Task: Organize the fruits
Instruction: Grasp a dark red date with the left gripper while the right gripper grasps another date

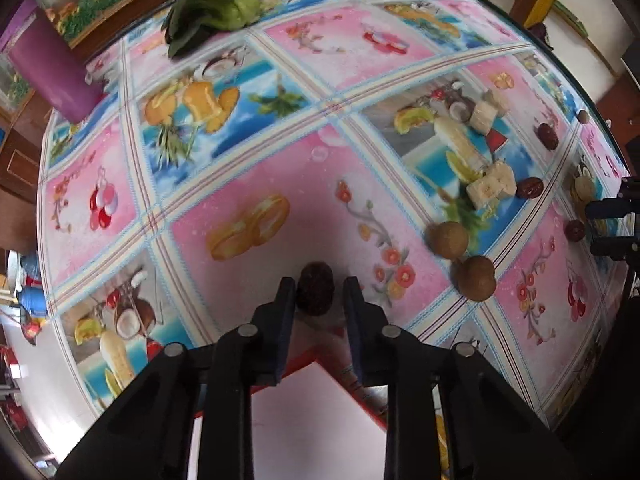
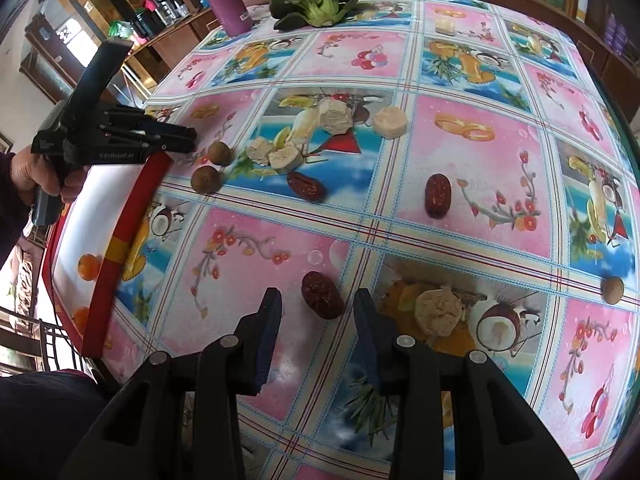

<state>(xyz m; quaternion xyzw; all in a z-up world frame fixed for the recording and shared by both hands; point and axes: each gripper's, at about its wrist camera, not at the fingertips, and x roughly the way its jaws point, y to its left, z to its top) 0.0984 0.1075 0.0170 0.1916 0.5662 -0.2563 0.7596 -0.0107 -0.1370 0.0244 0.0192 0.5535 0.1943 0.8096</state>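
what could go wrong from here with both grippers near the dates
The left gripper is open around a red date over the tray's rim; it may slip onto the cloth. The right gripper straddles another date at an angle, so closing could roll it aside.

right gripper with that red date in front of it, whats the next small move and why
Probably ease the right gripper forward and down, then close. Its jaws are open, and the red date lies on the tablecloth just beyond the fingertips, roughly centred between them, not yet straddled. Nothing else lies between them.
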